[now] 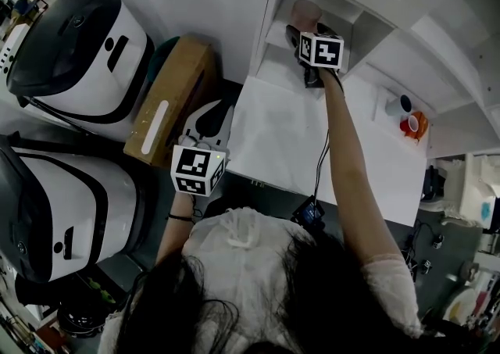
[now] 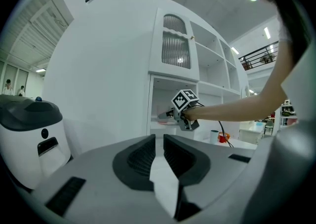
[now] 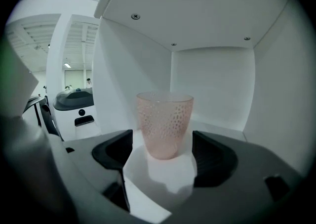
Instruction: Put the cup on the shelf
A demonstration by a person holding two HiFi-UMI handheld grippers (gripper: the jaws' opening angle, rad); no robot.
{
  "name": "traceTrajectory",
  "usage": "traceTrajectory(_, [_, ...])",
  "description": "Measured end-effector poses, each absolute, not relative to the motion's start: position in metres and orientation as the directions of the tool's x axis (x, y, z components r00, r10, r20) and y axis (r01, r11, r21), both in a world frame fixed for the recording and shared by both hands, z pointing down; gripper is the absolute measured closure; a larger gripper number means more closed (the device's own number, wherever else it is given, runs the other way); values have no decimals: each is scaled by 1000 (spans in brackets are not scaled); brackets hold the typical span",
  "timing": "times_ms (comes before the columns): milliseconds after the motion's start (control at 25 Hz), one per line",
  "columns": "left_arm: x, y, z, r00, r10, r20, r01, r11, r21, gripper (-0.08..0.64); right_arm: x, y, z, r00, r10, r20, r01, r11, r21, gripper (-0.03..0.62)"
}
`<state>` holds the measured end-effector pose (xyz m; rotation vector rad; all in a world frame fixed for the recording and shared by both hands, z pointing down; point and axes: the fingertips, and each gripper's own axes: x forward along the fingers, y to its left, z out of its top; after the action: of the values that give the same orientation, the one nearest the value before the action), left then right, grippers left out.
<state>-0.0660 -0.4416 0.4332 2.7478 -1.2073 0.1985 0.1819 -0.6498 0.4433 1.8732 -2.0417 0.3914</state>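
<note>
Standing upright inside the white shelf compartment (image 3: 212, 82), the pink dimpled glass cup (image 3: 164, 121) sits between my right claw's (image 3: 162, 145) spread jaws, touching neither; my left claw (image 2: 159, 145) is pressed together, empty, near the white table (image 1: 281, 137).

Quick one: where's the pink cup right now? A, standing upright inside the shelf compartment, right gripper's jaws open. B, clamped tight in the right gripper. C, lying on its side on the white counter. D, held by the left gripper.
A: the right gripper view shows the pink cup upright inside the shelf, with the right gripper open, its jaws spread apart and not clamped on the cup.
</note>
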Motion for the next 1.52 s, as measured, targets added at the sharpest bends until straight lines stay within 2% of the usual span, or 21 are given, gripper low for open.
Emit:
traceTrajectory(120, [-63, -438, 432, 673, -720, 168, -737, -672, 72, 499, 179, -636, 443, -82, -900, 428, -995, 98, 15, 239])
traceTrajectory(480, [-42, -417, 427, 698, -700, 155, -714, -696, 73, 499, 162, -570, 413, -173, -938, 302, -984, 180, -3, 241])
traceTrajectory(920, [-13, -376, 418, 712, -687, 147, -700, -711, 69, 499, 122, -446, 368, -372, -916, 147, -927, 361, -101, 242])
traceTrajectory(1240, [11, -339, 417, 711, -685, 159, -700, -711, 63, 499, 125, -358, 373, -382, -920, 91, -921, 371, -121, 242])
traceTrajectory(1520, [34, -294, 423, 710, -680, 180, -701, -706, 101, 499, 140, -288, 393, -390, -913, 116, -911, 364, -195, 245])
